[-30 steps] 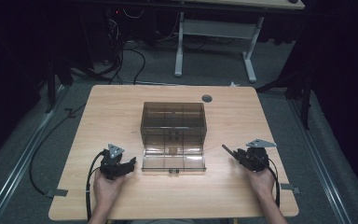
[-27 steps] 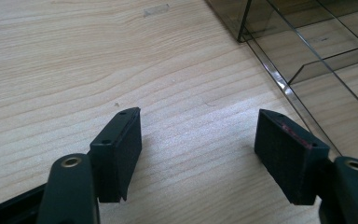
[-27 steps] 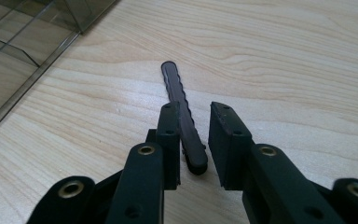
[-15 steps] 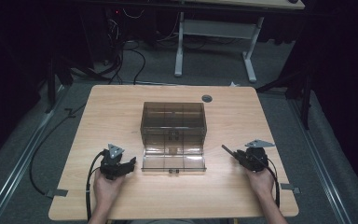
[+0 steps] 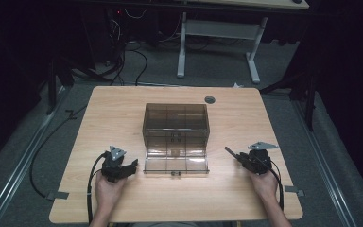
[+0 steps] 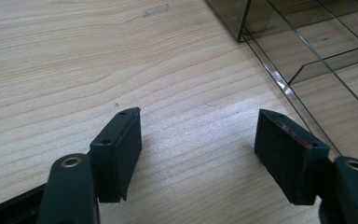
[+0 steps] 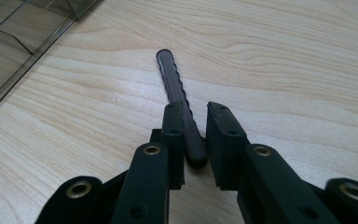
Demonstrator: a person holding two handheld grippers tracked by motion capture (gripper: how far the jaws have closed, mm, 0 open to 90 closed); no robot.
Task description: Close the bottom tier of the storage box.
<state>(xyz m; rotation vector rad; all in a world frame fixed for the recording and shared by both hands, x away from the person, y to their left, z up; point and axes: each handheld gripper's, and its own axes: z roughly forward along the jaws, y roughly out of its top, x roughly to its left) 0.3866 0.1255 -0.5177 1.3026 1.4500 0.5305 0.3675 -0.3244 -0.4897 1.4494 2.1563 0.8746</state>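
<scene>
A smoky clear plastic box (image 5: 176, 124) with inner compartments stands mid-table, its front flap (image 5: 176, 163) folded down onto the wood. The box corner (image 6: 279, 28) shows up and to the right of my open, empty left gripper (image 6: 198, 140), which rests on the table left of the flap (image 5: 131, 166). My right gripper (image 7: 196, 119) rests right of the flap (image 5: 241, 159). Its jaws have just been closing and now pinch the near end of a thin dark wavy-edged strip (image 7: 171, 79). The strip (image 5: 230, 152) points toward the box.
The wooden table (image 5: 123, 109) has a round grey cable grommet (image 5: 210, 99) behind the box. Cables trail from both grippers off the front edge. Dark floor, cables and another desk's white legs (image 5: 182, 52) lie beyond the far edge.
The right gripper's jaws have drawn a little closer around the strip. Both hands and the box stay where they were.
</scene>
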